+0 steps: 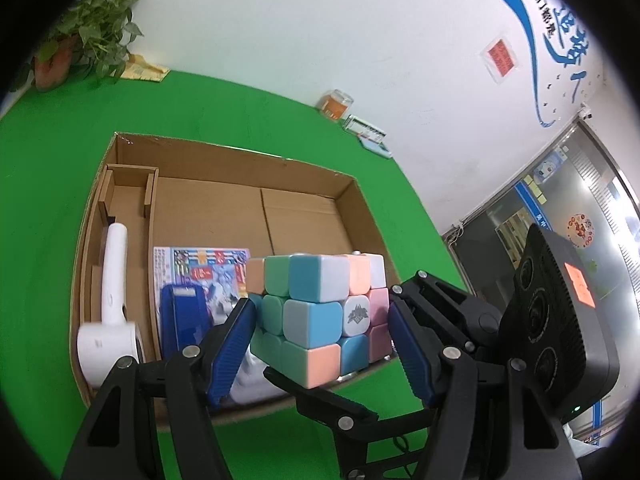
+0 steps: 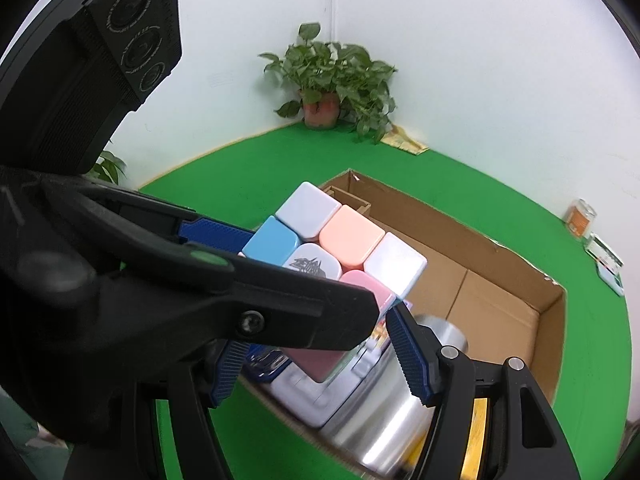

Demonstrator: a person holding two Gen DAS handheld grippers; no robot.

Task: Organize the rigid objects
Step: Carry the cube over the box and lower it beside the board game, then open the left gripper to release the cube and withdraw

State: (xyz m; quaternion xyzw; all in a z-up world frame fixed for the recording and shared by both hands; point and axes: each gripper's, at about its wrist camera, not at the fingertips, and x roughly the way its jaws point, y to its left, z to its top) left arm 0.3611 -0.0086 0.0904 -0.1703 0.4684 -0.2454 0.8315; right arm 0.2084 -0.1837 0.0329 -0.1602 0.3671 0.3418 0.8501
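My left gripper (image 1: 322, 330) is shut on a pastel puzzle cube (image 1: 316, 308) and holds it above the near edge of an open cardboard box (image 1: 224, 160). In the right wrist view the cube (image 2: 340, 240) sits between the left gripper's blue pads (image 2: 216, 234), and the left gripper's black arm crosses in front. My right gripper (image 2: 316, 364) is open just below the cube, over the box (image 2: 500, 256). Inside the box lie a white hair dryer (image 1: 110, 300), a blue stapler (image 1: 184, 316), a colourful booklet (image 1: 204, 264), and a shiny metal cylinder (image 2: 400, 412).
The box stands on a green table (image 1: 48, 208). A potted plant (image 2: 328, 80) stands in the far corner. An orange jar (image 1: 338, 104) and a small flat box (image 1: 370, 136) sit by the wall. The box's right half shows bare cardboard floor (image 1: 296, 224).
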